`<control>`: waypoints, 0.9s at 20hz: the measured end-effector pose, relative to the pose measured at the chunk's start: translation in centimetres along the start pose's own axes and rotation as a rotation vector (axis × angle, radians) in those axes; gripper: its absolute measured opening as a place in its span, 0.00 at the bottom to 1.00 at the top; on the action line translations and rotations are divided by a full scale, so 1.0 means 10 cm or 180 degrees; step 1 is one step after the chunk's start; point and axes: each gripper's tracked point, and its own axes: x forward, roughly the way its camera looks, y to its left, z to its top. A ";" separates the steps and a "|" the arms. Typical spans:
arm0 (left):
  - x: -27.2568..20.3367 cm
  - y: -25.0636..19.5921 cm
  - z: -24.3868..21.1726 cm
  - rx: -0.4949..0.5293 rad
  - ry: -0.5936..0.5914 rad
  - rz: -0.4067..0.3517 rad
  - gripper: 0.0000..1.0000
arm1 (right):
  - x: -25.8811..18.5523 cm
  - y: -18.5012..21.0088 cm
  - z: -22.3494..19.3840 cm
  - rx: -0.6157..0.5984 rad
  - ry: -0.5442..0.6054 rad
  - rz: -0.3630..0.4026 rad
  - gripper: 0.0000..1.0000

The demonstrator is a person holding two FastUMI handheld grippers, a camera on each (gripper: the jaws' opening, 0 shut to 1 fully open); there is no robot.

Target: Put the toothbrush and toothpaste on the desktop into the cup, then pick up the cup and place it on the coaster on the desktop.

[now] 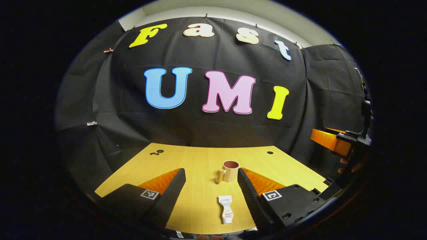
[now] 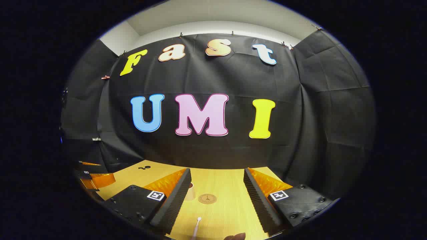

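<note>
From my remote station, both sets of fingers stand wide apart and empty above the pale wooden tabletop. In the left gripper view, the left gripper frames the white squeezed toothpaste tube lying flat at lower centre, with the brown handled cup upright just beyond, its mouth open for loading. In the right gripper view, the right gripper brackets the round tan coaster at centre and the white toothbrush poking in from the bottom edge. I judge the task barely begun. The tabletop's near edge runs close under the tube; open wood surrounds cup and coaster.
</note>
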 end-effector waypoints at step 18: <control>0.41 -0.40 -0.56 0.0219 0.0624 -0.0060 0.97 | 0.37 -0.09 -0.35 0.0056 0.0221 0.0236 0.97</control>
